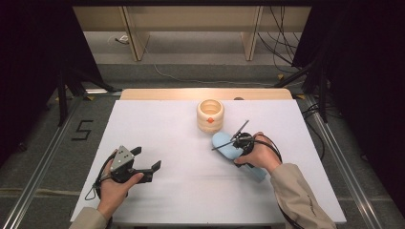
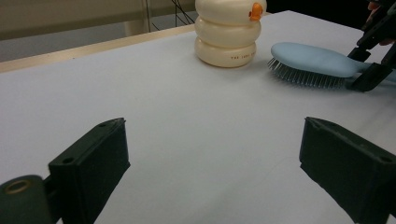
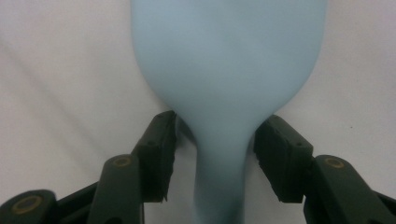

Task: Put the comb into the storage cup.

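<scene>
The blue hairbrush (image 3: 226, 60) is straddled at its neck by the right gripper (image 3: 215, 149), not yet pinched. It should be squeezed evenly. The left gripper (image 2: 212, 163) is held open.

Your pale-blue plastic paddle hairbrush (image 3: 227, 70) looks smooth and satin, its bristles (image 2: 299, 77) fine and stiff. The cream ringed plastic pot (image 2: 228, 35) is glossy. The white surface (image 2: 187, 116) is matt. Your hand-held gripper pads (image 3: 161, 149) are dull black, slightly rough.
</scene>
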